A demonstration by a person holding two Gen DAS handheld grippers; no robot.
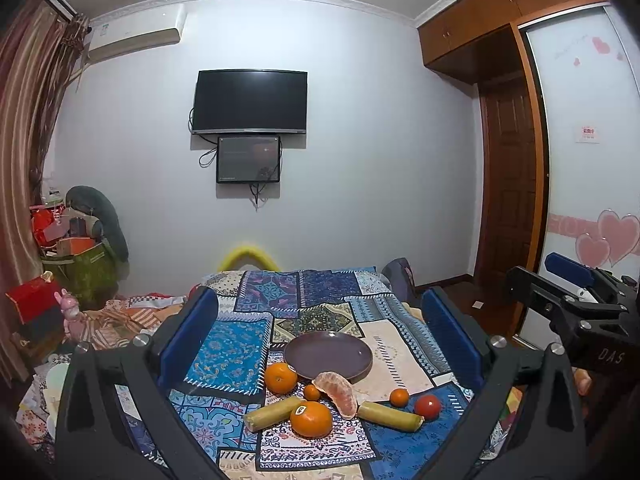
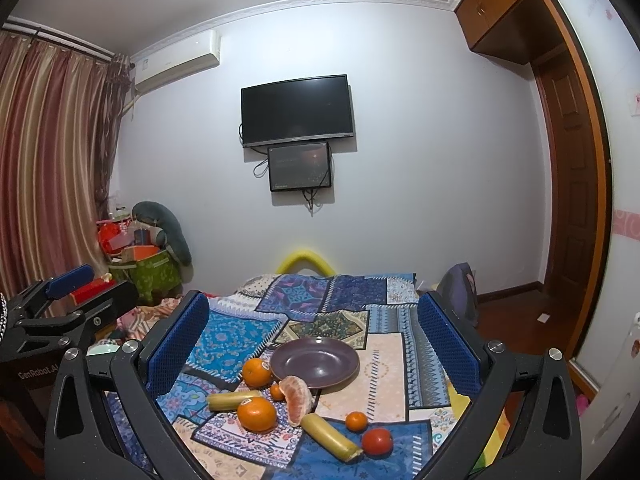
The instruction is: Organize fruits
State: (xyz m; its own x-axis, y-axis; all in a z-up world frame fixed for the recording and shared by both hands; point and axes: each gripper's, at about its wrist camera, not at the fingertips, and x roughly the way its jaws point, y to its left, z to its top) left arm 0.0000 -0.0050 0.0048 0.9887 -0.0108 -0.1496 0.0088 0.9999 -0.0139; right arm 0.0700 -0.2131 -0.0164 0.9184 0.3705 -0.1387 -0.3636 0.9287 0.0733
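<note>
- Blue-padded and spread wide, the left gripper (image 1: 320,340) holds nothing; it hovers back from the fruit, which all lies ahead of it and lower, between the lines of its two fingers.
- Leftmost in the cluster, one yellowish cane piece (image 1: 273,413) lies with its long axis across the gripper's line of reach, tilted up toward the right; beside its far end sits the rear orange (image 1: 281,378), just touching the rim of the purple plate (image 1: 328,354), which carries no fruit.
- Centre: the stickered orange (image 1: 311,419) is nearest the left gripper and almost dead ahead; behind it are a small kumquat (image 1: 311,392) and the peeled mandarin half (image 1: 337,393), which overlaps the plate's near edge.
- Right: a second cane piece (image 1: 390,416) also lies crosswise, sloping down to the right, with another small kumquat (image 1: 399,397) and a red tomato (image 1: 427,407) at its far end.
- From the right gripper (image 2: 312,344), likewise wide apart and holding nothing, the cluster sits ahead and slightly left, while the tomato (image 2: 377,441) and the right cane piece (image 2: 330,437) are closest to it.
- Judged from this, the left takes the stickered orange most easily, the right the tomato; either cane piece would call for a grip across its short width.
</note>
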